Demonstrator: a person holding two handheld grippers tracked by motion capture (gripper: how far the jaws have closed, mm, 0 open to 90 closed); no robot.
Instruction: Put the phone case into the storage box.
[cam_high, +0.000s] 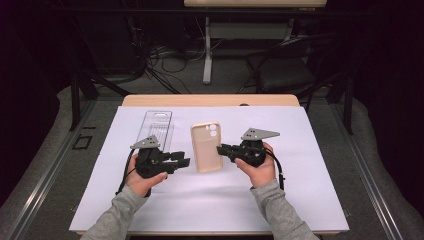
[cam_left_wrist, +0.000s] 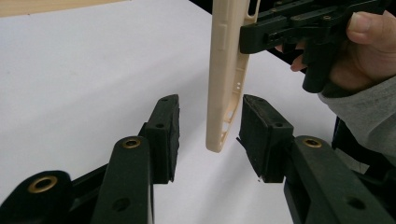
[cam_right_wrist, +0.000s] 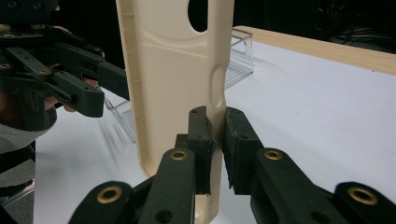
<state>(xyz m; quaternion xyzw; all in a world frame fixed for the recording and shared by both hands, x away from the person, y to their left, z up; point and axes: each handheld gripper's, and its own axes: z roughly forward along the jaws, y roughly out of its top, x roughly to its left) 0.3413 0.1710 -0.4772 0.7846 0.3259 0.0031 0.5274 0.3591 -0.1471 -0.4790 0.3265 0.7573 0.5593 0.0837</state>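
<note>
A cream phone case (cam_right_wrist: 173, 79) is clamped by its side wall in the right gripper (cam_right_wrist: 215, 140) and held on edge above the white-covered table (cam_high: 310, 200). The left gripper (cam_left_wrist: 208, 135) stands part open, the case's edge between its pads but untouched. A handover seems in progress; next, likely placement beside the clear packaging tray (cam_high: 157, 125) farther back.

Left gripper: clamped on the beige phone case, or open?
Open. The left gripper has its pads clear of the beige plastic phone case edge between them; the right gripper grips it.
</note>
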